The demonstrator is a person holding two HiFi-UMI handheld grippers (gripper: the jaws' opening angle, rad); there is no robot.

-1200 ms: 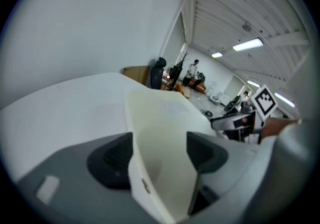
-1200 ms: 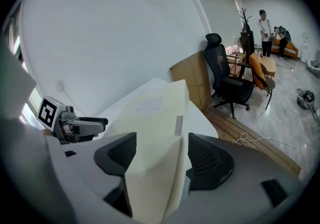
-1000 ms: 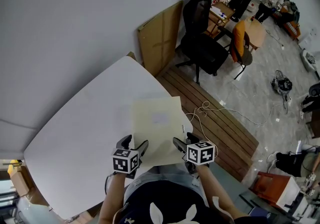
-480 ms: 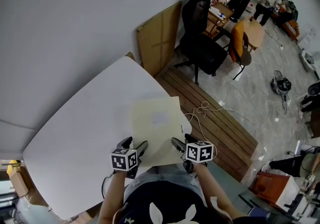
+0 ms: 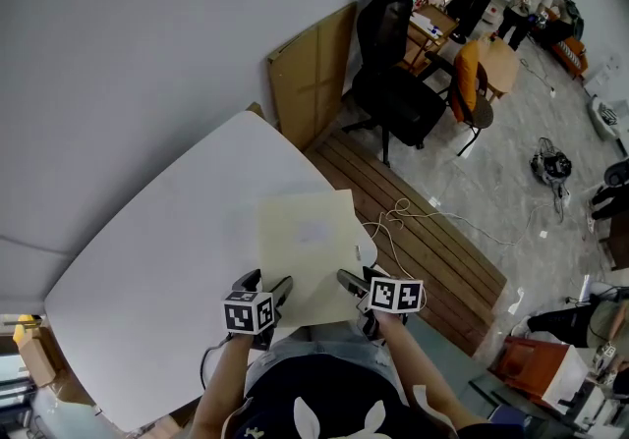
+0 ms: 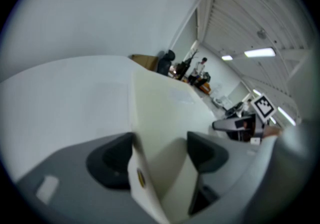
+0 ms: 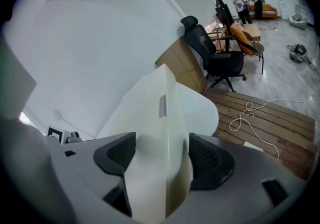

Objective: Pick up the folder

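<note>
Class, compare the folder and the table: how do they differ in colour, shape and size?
The folder is cream; the table is white. The folder has square corners; the table's corners are rounded. The folder is far smaller than the table. Both are pale and flat.

Head camera high overhead, steeply down on white table (image 5: pixel 147 241), folder (image 5: pixel 310 250) at 6 o'clock; left gripper (image 5: pixel 265 283) and right gripper (image 5: pixel 356 278) cameras close in, sighting along their jaws toward 12 o'clock; all three share folder, table
</note>
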